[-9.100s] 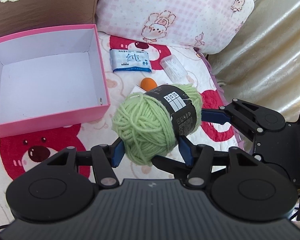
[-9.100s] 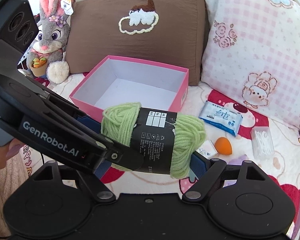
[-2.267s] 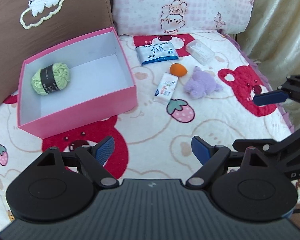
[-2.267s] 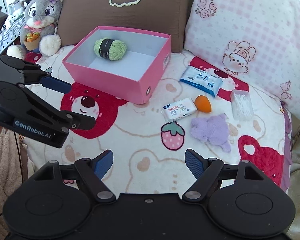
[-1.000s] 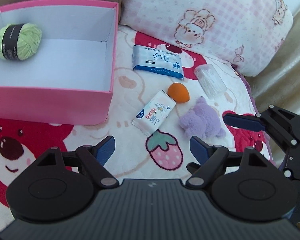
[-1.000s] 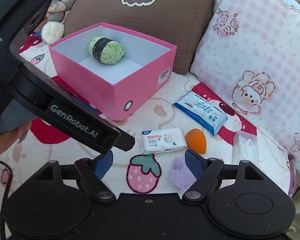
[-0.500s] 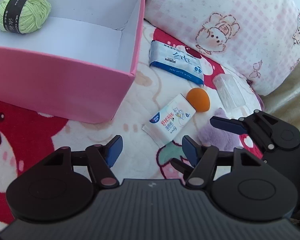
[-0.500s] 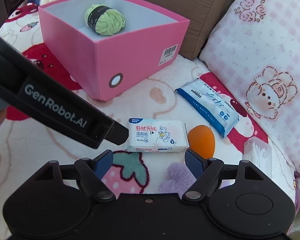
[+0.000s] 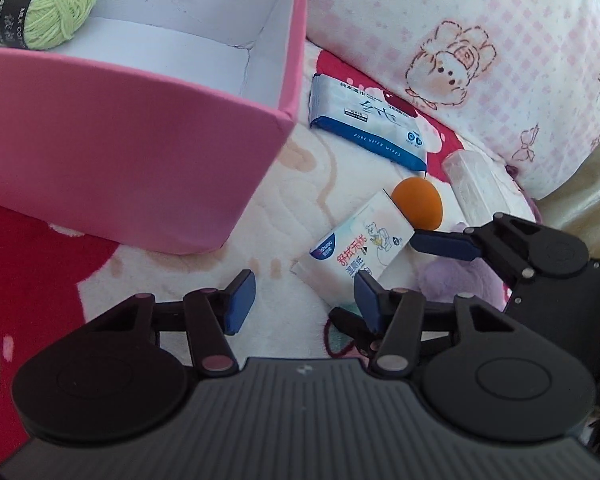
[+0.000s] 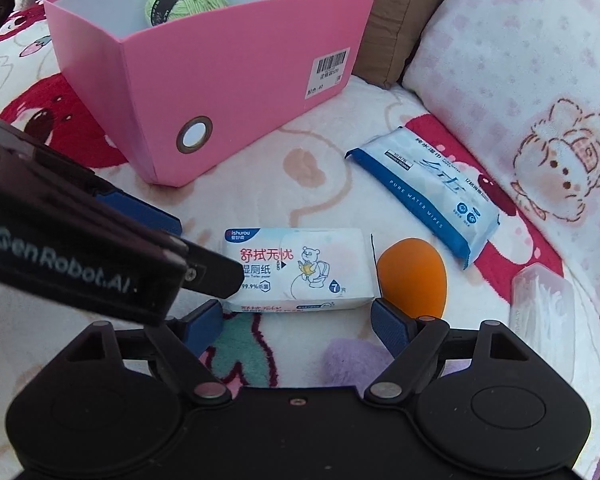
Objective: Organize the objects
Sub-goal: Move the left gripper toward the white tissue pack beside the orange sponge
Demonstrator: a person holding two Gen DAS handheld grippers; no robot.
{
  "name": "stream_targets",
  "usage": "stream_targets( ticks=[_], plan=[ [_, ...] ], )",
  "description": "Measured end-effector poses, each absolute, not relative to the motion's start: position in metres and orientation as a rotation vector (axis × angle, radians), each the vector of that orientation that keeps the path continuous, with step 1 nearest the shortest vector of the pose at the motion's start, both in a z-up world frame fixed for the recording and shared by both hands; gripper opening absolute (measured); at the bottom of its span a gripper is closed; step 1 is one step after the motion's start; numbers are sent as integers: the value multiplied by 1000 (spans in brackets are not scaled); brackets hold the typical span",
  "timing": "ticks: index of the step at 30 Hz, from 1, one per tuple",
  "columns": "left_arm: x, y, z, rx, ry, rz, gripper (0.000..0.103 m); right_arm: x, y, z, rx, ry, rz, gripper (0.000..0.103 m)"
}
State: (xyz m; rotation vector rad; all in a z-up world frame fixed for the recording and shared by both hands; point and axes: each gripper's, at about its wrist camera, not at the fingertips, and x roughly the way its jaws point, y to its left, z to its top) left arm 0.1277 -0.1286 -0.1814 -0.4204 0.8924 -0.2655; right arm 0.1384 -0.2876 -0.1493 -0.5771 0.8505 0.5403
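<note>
A small white wet-wipe pack [image 10: 296, 268] lies flat on the bear-print blanket. My right gripper [image 10: 296, 320] hovers just short of its near edge with the jaws opening, wider than the pack. My left gripper [image 9: 306, 304] comes in from the left. Its jaws are closing, and the pack's [image 9: 356, 256] near corner sits in the gap without touching the pads. An orange sponge [image 10: 414, 274] lies against the pack's right end. The pink box [image 10: 228, 72] holds a green yarn ball [image 9: 36, 4].
A blue wipes pack [image 10: 424, 192] lies beyond the sponge. A clear plastic case [image 10: 544, 312] sits to the right, and a purple plush [image 10: 348, 364] lies under my right gripper. Pillows [image 10: 520, 60] line the back.
Both grippers have come down closer to the white pack. The left jaws have narrowed a good deal. The right jaws have widened slightly.
</note>
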Motion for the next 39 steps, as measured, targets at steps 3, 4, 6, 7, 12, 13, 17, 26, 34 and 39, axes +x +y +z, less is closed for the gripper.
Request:
stream_targets(
  ticks=[3, 4, 6, 7, 12, 13, 17, 26, 34, 39],
  plan=[
    [128, -127, -183, -434, 875, -280, 53, 142, -288, -150, -581, 847, 546, 92],
    [129, -126, -183, -439, 872, -283, 53, 143, -289, -151, -580, 848, 550, 92],
    [130, -126, -184, -442, 871, -288, 53, 145, -288, -151, -579, 848, 560, 92],
    [130, -126, -184, -443, 868, -291, 53, 145, -287, -152, -584, 844, 565, 92],
    [130, -124, -183, -449, 864, -307, 53, 144, -283, -153, -601, 820, 571, 92],
    [130, -124, -183, -453, 863, -311, 53, 144, -282, -154, -600, 815, 569, 92],
    [128, -126, -183, -404, 855, -312, 52, 137, -280, -154, -609, 791, 564, 90],
    [129, -123, -181, -438, 858, -351, 47, 129, -277, -152, -595, 783, 578, 86],
    [127, -116, -176, -413, 894, -382, 46, 120, -277, -147, -478, 846, 562, 86],
    [122, -109, -177, -381, 944, -378, 46, 104, -273, -145, -403, 877, 578, 87]
  ],
)
